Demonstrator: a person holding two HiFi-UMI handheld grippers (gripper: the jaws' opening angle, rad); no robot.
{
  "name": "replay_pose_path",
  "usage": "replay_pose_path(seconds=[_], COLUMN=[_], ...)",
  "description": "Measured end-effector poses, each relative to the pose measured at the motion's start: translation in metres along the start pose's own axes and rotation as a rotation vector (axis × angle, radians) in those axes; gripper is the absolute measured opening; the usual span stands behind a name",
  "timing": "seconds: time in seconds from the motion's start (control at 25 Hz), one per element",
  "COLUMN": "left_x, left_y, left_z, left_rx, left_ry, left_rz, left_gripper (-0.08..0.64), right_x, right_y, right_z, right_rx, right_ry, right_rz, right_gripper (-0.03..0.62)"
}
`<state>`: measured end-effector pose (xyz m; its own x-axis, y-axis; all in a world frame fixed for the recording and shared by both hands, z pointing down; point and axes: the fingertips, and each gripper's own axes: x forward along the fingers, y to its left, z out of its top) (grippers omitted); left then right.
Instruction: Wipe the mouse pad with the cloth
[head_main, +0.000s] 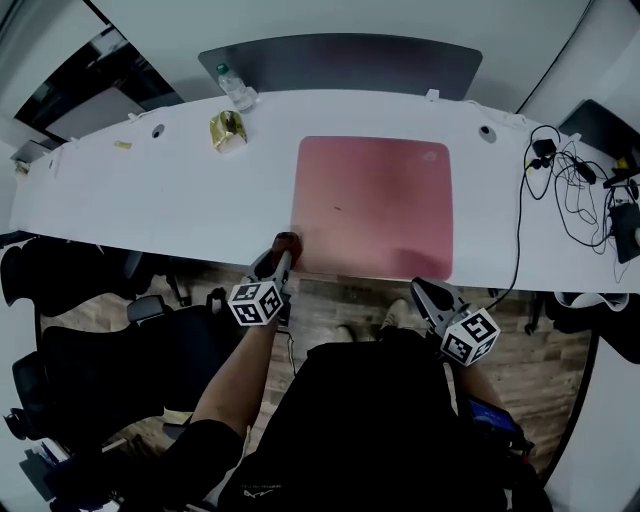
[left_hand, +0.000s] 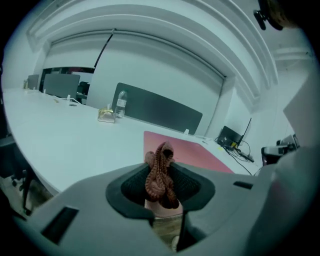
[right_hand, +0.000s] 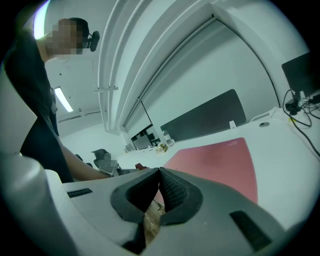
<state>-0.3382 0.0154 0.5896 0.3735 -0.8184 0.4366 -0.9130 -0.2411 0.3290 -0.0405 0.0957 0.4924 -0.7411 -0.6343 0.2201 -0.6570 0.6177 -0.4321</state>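
Note:
A pink-red mouse pad (head_main: 375, 205) lies on the white desk (head_main: 150, 200), reaching its near edge. My left gripper (head_main: 284, 250) is shut on a crumpled reddish-brown cloth (left_hand: 159, 175), held at the desk's near edge just left of the pad's near-left corner. The cloth (head_main: 287, 241) shows as a small red lump at the jaw tips. My right gripper (head_main: 424, 290) hangs below the desk edge by the pad's near-right corner, jaws shut with nothing between them. The mouse pad (right_hand: 220, 162) stretches ahead of the right gripper (right_hand: 159, 176).
A water bottle (head_main: 235, 87) and a gold-wrapped item (head_main: 227, 130) sit at the back left. Black cables and chargers (head_main: 570, 180) lie at the right end. A dark divider panel (head_main: 340, 62) stands behind the desk. Black office chairs (head_main: 90, 340) stand on the wooden floor at left.

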Motion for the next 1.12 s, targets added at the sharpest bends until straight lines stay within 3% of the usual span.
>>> replay_pose_path(seconds=[0.36,0.52,0.72,1.12], left_x=[-0.01,-0.008,-0.002,0.022], left_y=[0.0,-0.009,-0.028,-0.095], left_z=[-0.039,-0.046,-0.045,-0.054], left_rx=[0.055,0.001,-0.067,-0.056], left_ry=[0.148,0.207,0.196,0.205], left_rz=[0.046,0.05,0.028,-0.083], left_gripper=[0.126,0.12,0.107,0.107], right_x=[-0.004,0.005,0.012,0.002], right_y=[-0.012,-0.016,-0.02,-0.044], right_z=[-0.004,0.003,0.008,0.016], right_rx=[0.024,0.022,0.027,0.038], right_ry=[0.021,0.014,0.009,0.01], right_rz=[0.005,0.025,0.041,0.029], right_gripper=[0.026,0.026,0.026,0.026])
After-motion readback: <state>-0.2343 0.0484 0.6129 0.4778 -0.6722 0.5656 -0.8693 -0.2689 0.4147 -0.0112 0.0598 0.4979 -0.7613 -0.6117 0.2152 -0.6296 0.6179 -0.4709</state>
